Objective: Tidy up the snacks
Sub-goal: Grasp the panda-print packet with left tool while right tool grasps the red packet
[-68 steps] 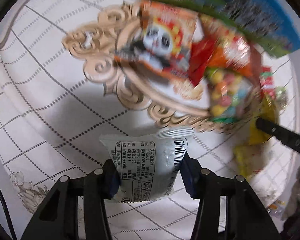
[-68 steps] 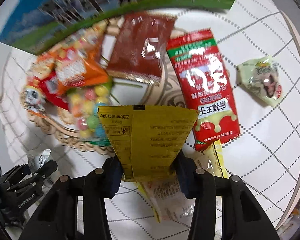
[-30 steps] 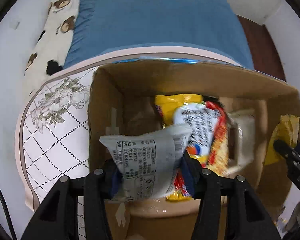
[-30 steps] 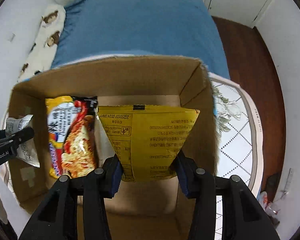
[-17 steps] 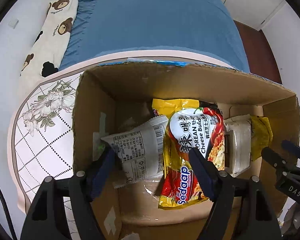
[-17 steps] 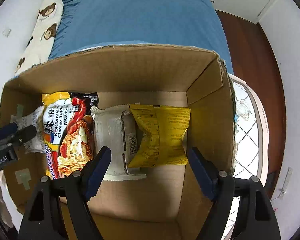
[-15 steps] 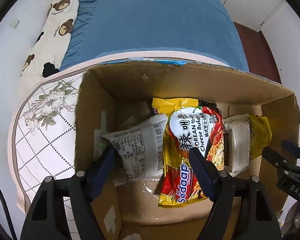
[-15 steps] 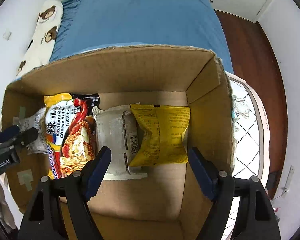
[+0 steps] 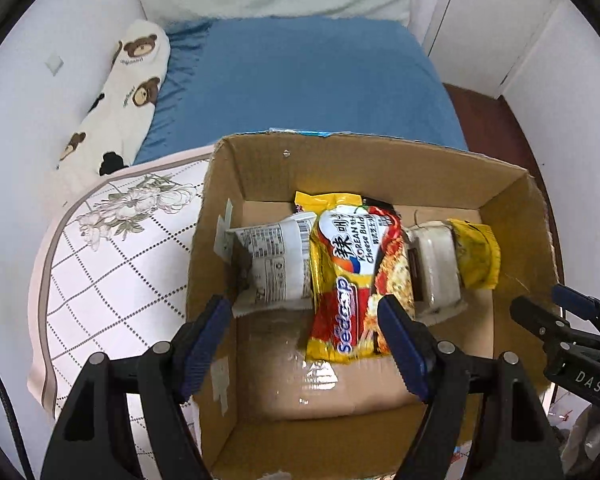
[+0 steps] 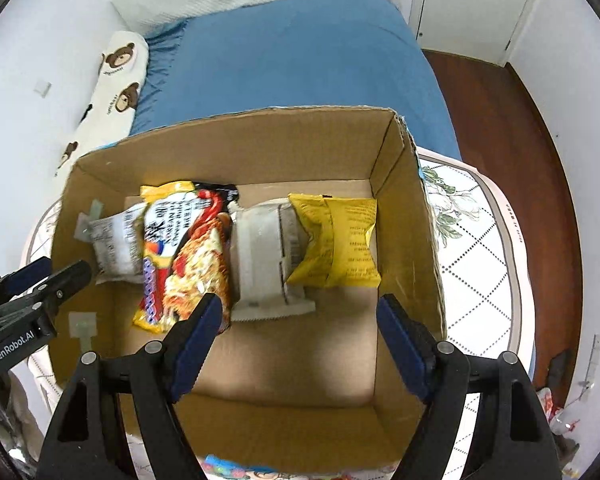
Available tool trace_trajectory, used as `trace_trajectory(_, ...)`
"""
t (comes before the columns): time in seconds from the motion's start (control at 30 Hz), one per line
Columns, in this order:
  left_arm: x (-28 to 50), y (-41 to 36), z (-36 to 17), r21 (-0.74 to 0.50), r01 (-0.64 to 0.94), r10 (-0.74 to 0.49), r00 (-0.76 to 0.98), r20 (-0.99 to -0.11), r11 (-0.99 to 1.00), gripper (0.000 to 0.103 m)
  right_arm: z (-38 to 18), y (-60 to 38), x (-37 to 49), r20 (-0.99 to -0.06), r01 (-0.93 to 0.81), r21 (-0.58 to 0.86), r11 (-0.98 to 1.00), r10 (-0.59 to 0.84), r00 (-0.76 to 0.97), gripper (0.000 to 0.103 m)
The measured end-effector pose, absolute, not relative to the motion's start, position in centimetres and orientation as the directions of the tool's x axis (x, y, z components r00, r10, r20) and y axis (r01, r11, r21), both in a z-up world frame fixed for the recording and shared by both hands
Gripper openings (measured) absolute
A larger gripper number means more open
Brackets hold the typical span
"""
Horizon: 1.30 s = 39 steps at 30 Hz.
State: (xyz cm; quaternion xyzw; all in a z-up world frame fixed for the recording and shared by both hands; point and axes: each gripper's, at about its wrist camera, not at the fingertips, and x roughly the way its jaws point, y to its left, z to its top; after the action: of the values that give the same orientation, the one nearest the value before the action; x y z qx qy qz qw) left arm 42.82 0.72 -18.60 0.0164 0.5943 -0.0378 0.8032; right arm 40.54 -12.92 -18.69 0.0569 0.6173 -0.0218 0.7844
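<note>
The snacks lie in a row on the bottom of the cardboard box [image 9: 236, 184], ahead of both tongs. In front of the left tongs [image 9: 304, 336] the white packet [image 9: 278, 264] leans on the box wall beside its left finger, and the noodle packet [image 9: 356, 280] lies partly over it, near the right finger. In front of the right tongs [image 10: 298, 334] rest the pale wrapped pack [image 10: 260, 264] and the yellow packet [image 10: 340, 240], which overlaps it and sits toward the right wall.

All of them look light and soft, with slippery film that crumples easily. The noodle block inside is probably brittle, so I think a gentle pinch on a sealed edge or a flat end is better than a squeeze across the middle.

Both tongs are wide open and hold nothing; they hover above the near part of the box.

The box stands on the surface [image 9: 112, 264] with a checked cloth. Behind it is a bed [image 10: 284, 52] with a blue sheet and a bear-print pillow [image 9: 120, 92].
</note>
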Motion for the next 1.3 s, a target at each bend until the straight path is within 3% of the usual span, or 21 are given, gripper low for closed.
trace_trajectory(0.37,36.6,1.2,-14.1,-0.039,0.073,-0.066,0.427,-0.902,0.997,0.075,-14.5,-11.0,34.9,-0.939,0.065,0.055,0.996,0.029,0.344,0.082)
trace_trajectory(0.7,29.7,0.9,-11.5,-0.040,0.100,-0.084,0.492,-0.867,0.994,0.075,-12.1,-9.9,28.5,-0.914,0.059,0.141,0.988,0.107,0.391,0.082)
trace_trajectory(0.87,25.7,0.9,-14.3,-0.009,0.110,-0.058,0.450,-0.891,0.994,0.075,-15.3,-10.6,24.3,-0.939,0.087,0.161,0.983,0.126,0.319,0.082)
trace_trajectory(1.0,23.8,1.3,-19.5,-0.022,0.104,-0.053,0.307,-0.950,0.994,0.075,-19.9,-12.2,22.0,-0.964,0.146,0.168,0.975,0.131,0.232,0.082)
trace_trajectory(1.17,23.7,1.4,-24.8,-0.072,0.067,-0.081,0.153,-0.985,0.995,0.075,-25.6,-14.3,20.7,-0.980,0.209,0.155,0.966,0.124,0.154,0.082)
trace_trajectory(1.3,25.6,-0.5,-27.8,-0.071,0.068,-0.077,0.087,-0.993,0.995,0.075,-29.2,-14.9,20.6,-0.985,0.238,0.156,0.959,0.131,0.116,0.076)
